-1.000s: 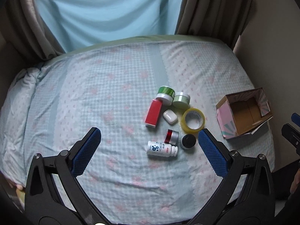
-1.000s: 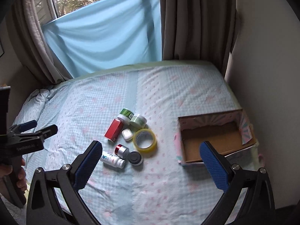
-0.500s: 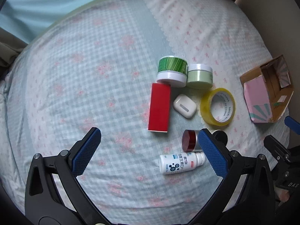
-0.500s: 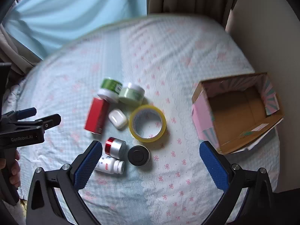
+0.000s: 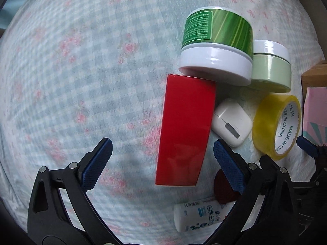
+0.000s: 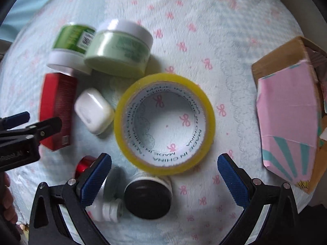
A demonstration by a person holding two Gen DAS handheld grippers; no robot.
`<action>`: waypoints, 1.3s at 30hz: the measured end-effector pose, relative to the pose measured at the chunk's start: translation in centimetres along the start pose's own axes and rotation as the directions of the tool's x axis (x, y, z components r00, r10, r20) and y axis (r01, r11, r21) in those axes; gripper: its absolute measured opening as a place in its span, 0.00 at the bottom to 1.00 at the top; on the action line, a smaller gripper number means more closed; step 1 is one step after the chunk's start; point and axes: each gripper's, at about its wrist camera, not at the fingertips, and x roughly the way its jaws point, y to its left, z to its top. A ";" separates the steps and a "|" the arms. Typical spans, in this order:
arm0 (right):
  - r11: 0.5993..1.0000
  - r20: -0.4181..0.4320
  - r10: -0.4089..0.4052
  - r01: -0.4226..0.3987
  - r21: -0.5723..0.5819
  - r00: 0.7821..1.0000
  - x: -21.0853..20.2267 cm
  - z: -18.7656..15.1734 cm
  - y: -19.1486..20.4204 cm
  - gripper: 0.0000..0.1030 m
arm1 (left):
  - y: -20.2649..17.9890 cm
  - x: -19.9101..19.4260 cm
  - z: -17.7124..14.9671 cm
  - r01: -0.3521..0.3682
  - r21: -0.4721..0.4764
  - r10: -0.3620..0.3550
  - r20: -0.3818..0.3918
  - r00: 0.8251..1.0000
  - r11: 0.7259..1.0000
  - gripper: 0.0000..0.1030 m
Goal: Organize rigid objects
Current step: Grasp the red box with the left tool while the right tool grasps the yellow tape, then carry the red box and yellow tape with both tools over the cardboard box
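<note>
Since every item is sitting out on the bed (image 6: 204, 20) and none of them shows inside the part of the cardboard box (image 6: 290, 120) you can see at the right edge, you've basically got the whole job ahead of you.

The cluster is tight: the red box (image 5: 185, 130) touches the green jar (image 5: 216, 47), the pale green jar (image 5: 270, 66) is right beside that, and the white earbud case (image 5: 232, 121) sits between the red box and the yellow tape roll (image 6: 164, 123). Nearer you are the white bottle (image 5: 199, 214), a small red-capped thing half hidden, and a black-lidded jar (image 6: 148, 198).

Your left claw (image 5: 162, 164) is spread wide, holding nothing, with the near end of the red box between its fingers. Your right claw (image 6: 164, 179) is wide apart too, empty, hovering by the tape roll's near rim.
</note>
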 end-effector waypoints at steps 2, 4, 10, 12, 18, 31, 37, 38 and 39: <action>1.000 0.000 -0.001 0.001 0.002 1.000 0.5 0.4 0.0 1.00 | 0.0 0.9 0.5 -0.004 -0.005 0.004 -0.006 1.000 1.000 0.95; 1.000 -0.018 0.001 -0.001 -0.002 1.000 1.2 1.0 0.1 1.00 | -0.2 1.8 1.1 -0.012 -0.001 0.012 -0.017 1.000 1.000 0.95; 1.000 -0.040 0.015 -0.015 -0.009 0.999 2.8 2.3 0.1 1.00 | -1.9 4.1 1.9 -0.056 0.068 0.059 -0.051 0.997 0.996 0.79; 1.000 -0.035 0.020 -0.021 -0.019 0.999 3.0 2.4 0.2 0.98 | -2.2 4.3 1.9 -0.053 0.078 0.057 -0.048 0.997 0.996 0.70; 0.999 -0.044 0.006 -0.008 -0.038 0.999 3.6 2.9 0.4 0.91 | -3.9 4.3 2.2 -0.028 0.110 0.033 -0.036 0.999 0.994 0.37; 0.998 0.005 0.048 -0.048 -0.030 0.999 0.3 2.4 0.4 0.91 | -1.4 2.4 1.3 0.088 0.002 -0.088 0.021 0.996 0.996 0.37; 0.998 0.035 0.049 -0.048 -0.046 0.998 -1.6 1.6 -0.3 0.91 | 1.1 0.6 0.4 0.127 -0.041 -0.125 0.046 0.991 0.991 0.37; 0.998 0.039 0.051 -0.049 -0.046 0.998 -1.8 1.7 -0.4 0.91 | 2.2 0.0 0.6 0.132 -0.049 -0.130 0.051 0.990 0.990 0.37; 0.998 0.043 0.054 -0.052 -0.046 0.998 -2.2 1.7 -0.4 0.91 | 2.3 -1.5 0.3 0.137 -0.055 -0.134 0.056 0.989 0.989 0.37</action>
